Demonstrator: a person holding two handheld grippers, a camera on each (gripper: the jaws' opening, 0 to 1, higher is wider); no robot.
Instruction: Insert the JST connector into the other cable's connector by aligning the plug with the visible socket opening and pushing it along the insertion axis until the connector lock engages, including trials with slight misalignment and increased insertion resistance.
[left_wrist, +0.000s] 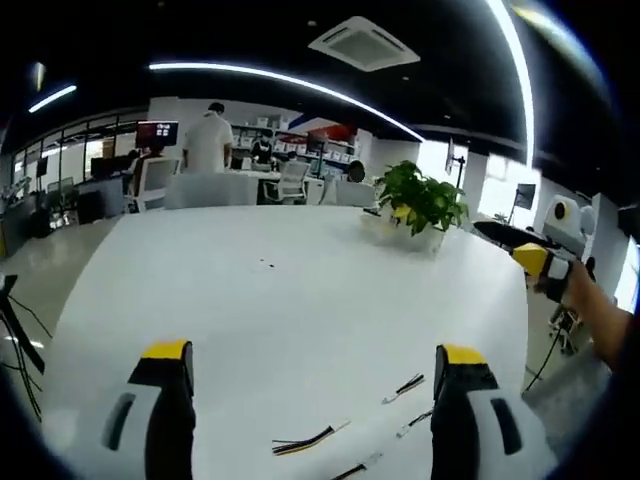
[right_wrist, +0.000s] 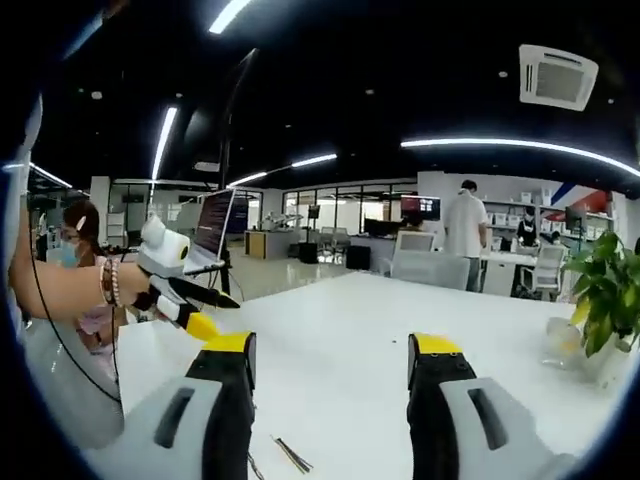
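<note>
My left gripper (left_wrist: 313, 352) is open over the white table (left_wrist: 290, 290), nothing between its yellow-tipped jaws. Just below it lie thin cables: one with black and yellow wires (left_wrist: 308, 440), and a short one (left_wrist: 405, 387) beside the right jaw. More cable ends (left_wrist: 385, 455) run to the bottom edge. Their connectors are too small to make out. My right gripper (right_wrist: 333, 345) is also open and empty, held above the table (right_wrist: 340, 390). A cable piece (right_wrist: 292, 456) lies low between its jaws.
A potted plant (left_wrist: 420, 200) in a clear pot stands at the table's far right. A person's hand (right_wrist: 120, 285) holds the left gripper, at the left of the right gripper view. A person (left_wrist: 208, 140) stands at desks behind. A laptop screen (right_wrist: 212, 225) stands off the table's left.
</note>
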